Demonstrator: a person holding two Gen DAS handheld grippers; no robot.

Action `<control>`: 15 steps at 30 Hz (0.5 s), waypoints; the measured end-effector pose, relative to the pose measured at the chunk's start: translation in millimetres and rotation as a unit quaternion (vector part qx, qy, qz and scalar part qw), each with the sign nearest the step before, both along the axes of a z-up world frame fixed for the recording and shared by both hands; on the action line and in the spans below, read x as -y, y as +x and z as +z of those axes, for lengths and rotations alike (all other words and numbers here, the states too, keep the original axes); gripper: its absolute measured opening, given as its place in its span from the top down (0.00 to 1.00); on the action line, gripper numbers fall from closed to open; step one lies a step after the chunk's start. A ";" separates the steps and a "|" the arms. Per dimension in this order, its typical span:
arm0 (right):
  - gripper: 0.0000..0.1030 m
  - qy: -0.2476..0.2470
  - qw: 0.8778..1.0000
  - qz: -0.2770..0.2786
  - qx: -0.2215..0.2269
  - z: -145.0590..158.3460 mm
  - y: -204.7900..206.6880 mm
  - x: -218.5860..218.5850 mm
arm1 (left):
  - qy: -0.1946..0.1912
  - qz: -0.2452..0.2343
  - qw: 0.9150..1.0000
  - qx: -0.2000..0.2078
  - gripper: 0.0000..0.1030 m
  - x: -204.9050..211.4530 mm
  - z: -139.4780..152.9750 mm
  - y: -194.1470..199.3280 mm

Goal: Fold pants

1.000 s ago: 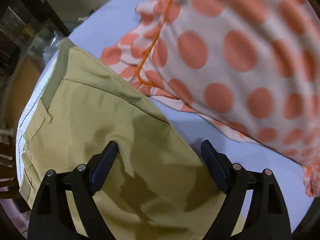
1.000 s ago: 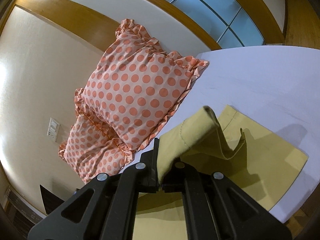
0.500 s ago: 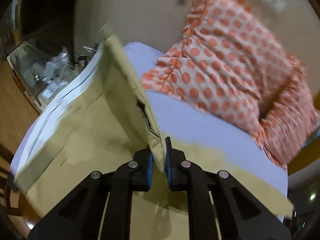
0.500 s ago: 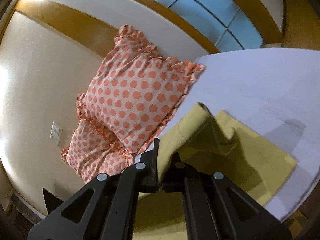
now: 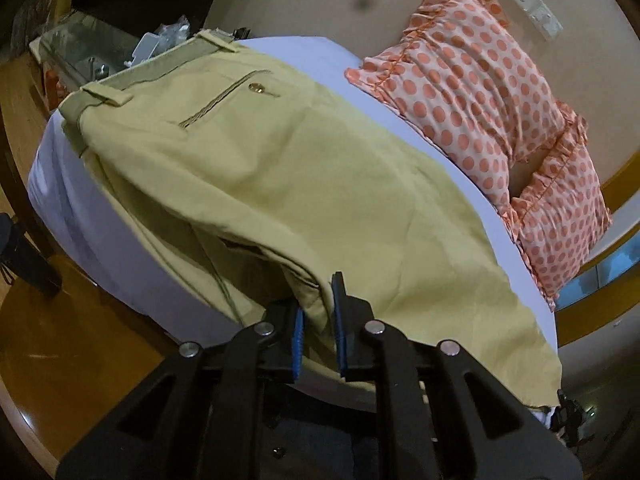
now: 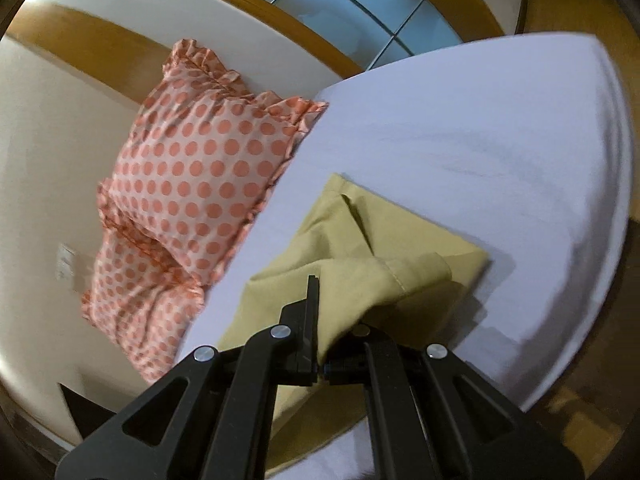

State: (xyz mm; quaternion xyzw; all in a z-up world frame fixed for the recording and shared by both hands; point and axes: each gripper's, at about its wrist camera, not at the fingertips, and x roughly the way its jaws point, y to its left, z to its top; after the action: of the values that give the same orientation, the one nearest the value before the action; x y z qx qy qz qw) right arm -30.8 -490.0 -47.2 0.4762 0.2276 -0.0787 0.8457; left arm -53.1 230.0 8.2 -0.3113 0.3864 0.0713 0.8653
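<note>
Khaki pants (image 5: 304, 168) lie across a bed with a pale lavender sheet (image 5: 308, 50), waistband and back pocket at the far left, one half laid over the other. My left gripper (image 5: 318, 312) is shut on the near edge of the pants at the crotch area. In the right wrist view the pant leg end (image 6: 384, 240) lies bunched on the sheet (image 6: 480, 128). My right gripper (image 6: 324, 320) is shut on the hem fabric, held just above the bed.
Two orange polka-dot pillows (image 5: 480, 92) lean at the head of the bed against a cream wall; they also show in the right wrist view (image 6: 200, 176). A cluttered glass-top table (image 5: 88, 52) stands beyond the waistband. Wooden floor (image 5: 68, 340) lies below the bed's near edge.
My left gripper closed on the pants' edge, lifted it and carried it over toward the near side, laying one half over the other. My right gripper kept its hold and lowered the hem toward the sheet.
</note>
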 end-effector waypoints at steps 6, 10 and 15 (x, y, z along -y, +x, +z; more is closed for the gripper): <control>0.40 -0.064 0.996 -0.062 -0.004 12.0 -32.6 -0.5 | 0.029 0.014 0.999 0.039 0.65 0.4 7.8 -24.5; 0.40 -0.083 0.994 -0.074 -0.025 3.0 -35.3 0.8 | 0.052 0.053 0.995 0.074 0.53 -7.7 20.7 -46.1; 0.47 -0.097 0.990 -0.100 -0.026 -4.6 -42.1 -9.6 | 0.056 0.093 0.989 0.098 0.44 -22.7 28.6 -61.4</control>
State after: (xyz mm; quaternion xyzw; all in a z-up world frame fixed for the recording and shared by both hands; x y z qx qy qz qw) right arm -72.9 -480.4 -51.7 0.4102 0.1918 -0.1974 0.8695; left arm -114.4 252.7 36.8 -0.3024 0.2643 0.1420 0.9047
